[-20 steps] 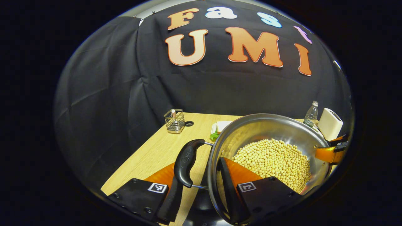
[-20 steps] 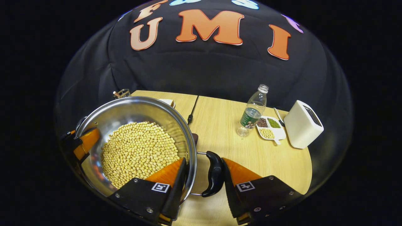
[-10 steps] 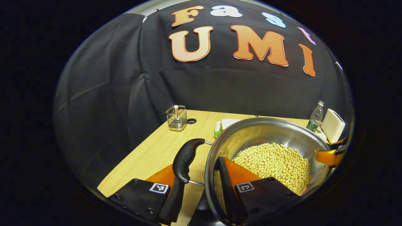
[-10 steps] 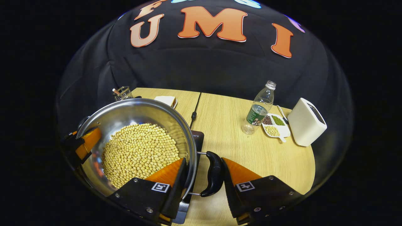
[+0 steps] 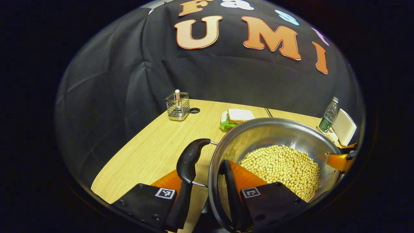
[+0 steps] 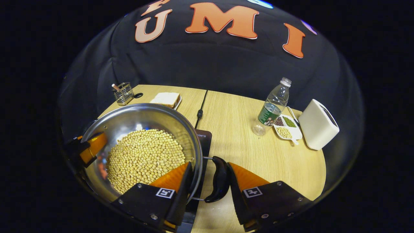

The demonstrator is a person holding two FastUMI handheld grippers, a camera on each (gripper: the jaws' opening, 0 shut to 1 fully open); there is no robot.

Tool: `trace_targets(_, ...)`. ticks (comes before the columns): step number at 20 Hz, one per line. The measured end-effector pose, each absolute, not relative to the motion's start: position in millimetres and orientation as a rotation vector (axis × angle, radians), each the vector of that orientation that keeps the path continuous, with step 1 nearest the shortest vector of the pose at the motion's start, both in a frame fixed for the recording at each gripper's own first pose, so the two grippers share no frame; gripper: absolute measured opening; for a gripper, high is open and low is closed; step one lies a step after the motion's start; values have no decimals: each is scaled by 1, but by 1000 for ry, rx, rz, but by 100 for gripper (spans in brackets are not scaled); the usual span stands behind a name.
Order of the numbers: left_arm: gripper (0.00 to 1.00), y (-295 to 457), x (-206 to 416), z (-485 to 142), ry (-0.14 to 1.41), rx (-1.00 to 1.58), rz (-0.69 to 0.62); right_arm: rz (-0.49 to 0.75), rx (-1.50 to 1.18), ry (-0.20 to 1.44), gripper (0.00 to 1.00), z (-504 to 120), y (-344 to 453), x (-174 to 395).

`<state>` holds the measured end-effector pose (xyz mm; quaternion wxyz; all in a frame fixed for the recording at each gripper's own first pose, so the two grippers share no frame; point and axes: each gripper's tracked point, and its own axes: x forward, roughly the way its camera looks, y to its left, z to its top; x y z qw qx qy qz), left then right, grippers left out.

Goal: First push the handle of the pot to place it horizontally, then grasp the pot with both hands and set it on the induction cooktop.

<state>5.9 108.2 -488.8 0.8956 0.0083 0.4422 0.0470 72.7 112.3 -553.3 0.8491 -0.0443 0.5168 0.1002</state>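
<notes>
Both grippers, the left gripper (image 5: 203,197) and right gripper (image 6: 207,191), each clamp a black side handle (image 5: 189,160) and the rim of the round steel pot of yellow soybeans (image 6: 142,129), carried at lower centre, and next must lower it level onto the flat black induction cooktop (image 6: 203,139).

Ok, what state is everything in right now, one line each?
pot: no lid, gripped on both sides over the cooktop; contact with it hidden.
soybeans: in the pot, covering its bottom.
left tool: shut, pinching pot wall and handle together.
right tool: shut the same way on the opposite handle.
bottle: upright, capped.
divided dish: all three compartments filled.
</notes>
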Motion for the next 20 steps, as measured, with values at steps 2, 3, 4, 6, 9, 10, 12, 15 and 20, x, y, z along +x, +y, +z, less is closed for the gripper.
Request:
trace_targets(2, 60, 108, 2, -494, 928, 2, 91, 204, -93, 1081, 63, -552, 112, 72)
trace_targets(3, 58, 107, 1, -492, 929, -7, 87, 204, -87, 1074, 63, -551, 112, 73)
trace_targets(4, 59, 107, 4, -490, 910, -15, 85, 206, -78, 1077, 63, -550, 112, 72)
trace_targets(6, 62, 111, 3, -492, 924, 6, 95, 222, -61, 1080, 65, -546, 113, 71)
trace_targets(9, 74, 120, 12, -479, 868, 45, 110, 224, -51, 1023, 70, -536, 112, 81)
trace_targets(10, 78, 123, 17, -471, 840, 65, 115, 222, -48, 988, 71, -531, 110, 86)
trace_targets(12, 83, 129, 26, -452, 777, 104, 126, 225, -32, 939, 74, -516, 107, 93)
trace_targets(15, 89, 124, 39, -409, 672, 131, 115, 206, -30, 830, 81, -491, 96, 106)
trace_targets(20, 96, 85, 53, -311, 486, 118, 53, 190, -10, 619, 84, -422, 68, 119)
